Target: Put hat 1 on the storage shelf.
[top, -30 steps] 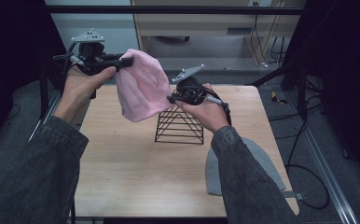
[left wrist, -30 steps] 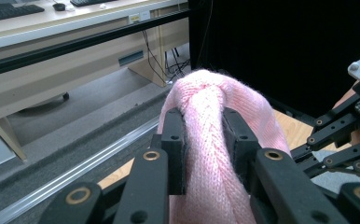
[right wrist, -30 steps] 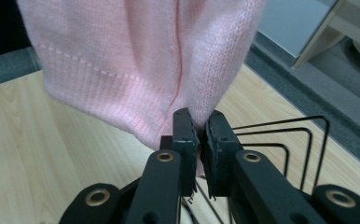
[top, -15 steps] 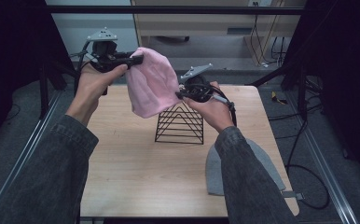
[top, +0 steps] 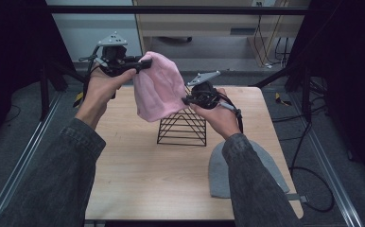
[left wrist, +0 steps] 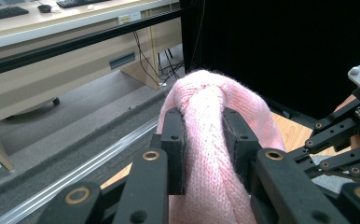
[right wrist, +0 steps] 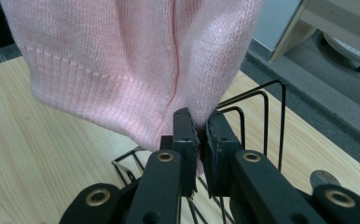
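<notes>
A pink knitted hat (top: pixel 158 90) hangs in the air between both hands, over the far side of a black wire rack (top: pixel 183 128) on the wooden table (top: pixel 138 175). My left gripper (top: pixel 145 64) is shut on the hat's top; in the left gripper view a thick fold of the pink hat (left wrist: pixel 211 140) is bunched between its pads. My right gripper (top: pixel 186 100) is shut on the hat's ribbed lower edge (right wrist: pixel 122 116), just above the wire rack (right wrist: pixel 257 112).
A grey hat (top: pixel 221 170) lies flat on the table's right front part, partly under the right sleeve. Black frame bars and cables stand around the table. A light wooden desk (left wrist: pixel 52 51) runs behind it.
Both hands have carried the pink hat to the right and slightly down, so it now hangs closer over the wire rack. Both grips are unchanged.
</notes>
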A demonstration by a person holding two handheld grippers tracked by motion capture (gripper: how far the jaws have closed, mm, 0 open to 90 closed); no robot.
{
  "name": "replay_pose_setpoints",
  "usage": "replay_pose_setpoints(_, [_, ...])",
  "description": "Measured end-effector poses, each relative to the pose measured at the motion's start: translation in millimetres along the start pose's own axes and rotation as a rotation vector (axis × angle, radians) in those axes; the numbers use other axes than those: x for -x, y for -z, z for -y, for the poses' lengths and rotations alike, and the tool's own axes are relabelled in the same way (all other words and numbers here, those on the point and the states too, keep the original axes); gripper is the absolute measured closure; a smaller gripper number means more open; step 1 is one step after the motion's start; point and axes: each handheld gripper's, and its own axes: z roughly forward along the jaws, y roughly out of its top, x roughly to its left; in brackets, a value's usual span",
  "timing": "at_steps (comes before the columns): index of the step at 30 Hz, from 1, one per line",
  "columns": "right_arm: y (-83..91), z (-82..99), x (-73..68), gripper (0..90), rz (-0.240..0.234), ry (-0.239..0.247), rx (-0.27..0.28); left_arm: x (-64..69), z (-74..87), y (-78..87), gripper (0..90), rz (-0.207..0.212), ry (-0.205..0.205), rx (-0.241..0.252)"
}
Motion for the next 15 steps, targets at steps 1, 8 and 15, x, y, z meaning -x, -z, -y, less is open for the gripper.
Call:
replay_pose_setpoints(1, [1.0, 0.4, 0.5, 84.3, -0.001, 0.000, 0.004, 0.2, -0.3, -0.1, 72.7, 0.000, 0.001, 0.002])
replay_pose_setpoints(8, [5.2, 8.1, 2.8, 84.4, 0.016, -0.002, 0.002, 6.6, -0.9, -7.5, 72.4, 0.014, -0.003, -0.001])
replay_pose_setpoints(15, [8.7, 24.1, 5.8, 84.5, 0.040, -0.014, 0.025, 15.1, -1.3, -19.5, 72.2, 0.024, -0.021, -0.001])
